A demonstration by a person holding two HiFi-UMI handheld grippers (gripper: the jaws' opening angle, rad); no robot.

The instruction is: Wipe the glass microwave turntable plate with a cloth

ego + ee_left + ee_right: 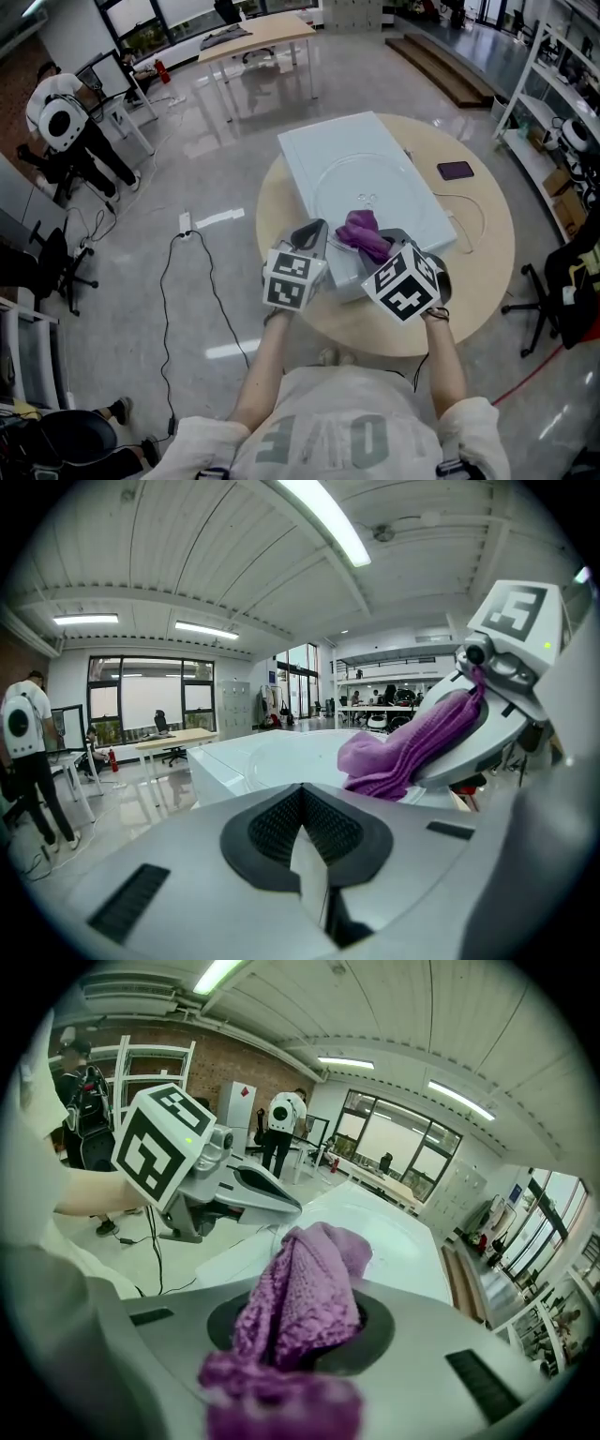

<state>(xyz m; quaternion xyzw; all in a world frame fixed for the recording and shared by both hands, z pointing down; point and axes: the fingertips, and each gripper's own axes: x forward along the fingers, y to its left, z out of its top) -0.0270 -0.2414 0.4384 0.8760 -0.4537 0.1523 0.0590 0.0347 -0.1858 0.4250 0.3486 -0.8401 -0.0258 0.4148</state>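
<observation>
Glass plate [373, 183], round, clear and showing only as a faint ring, lies flat on a smooth white board [319, 155] in the middle of the round wooden tabletop [478, 253]. It sits just ahead of both tools, toward the tabletop's far edge. The right tool [382, 246] pinches a nubbly purple cloth [362, 232], whose bunched free end hangs over the plate's near rim. That makes the right hand the one placed to wipe, probably by lowering and pushing forward. The left tool [316, 231] hovers beside it at the board's near left edge, its ribbed black pads pressed together on nothing. The plate is a circle, so no stroke direction is favoured.
</observation>
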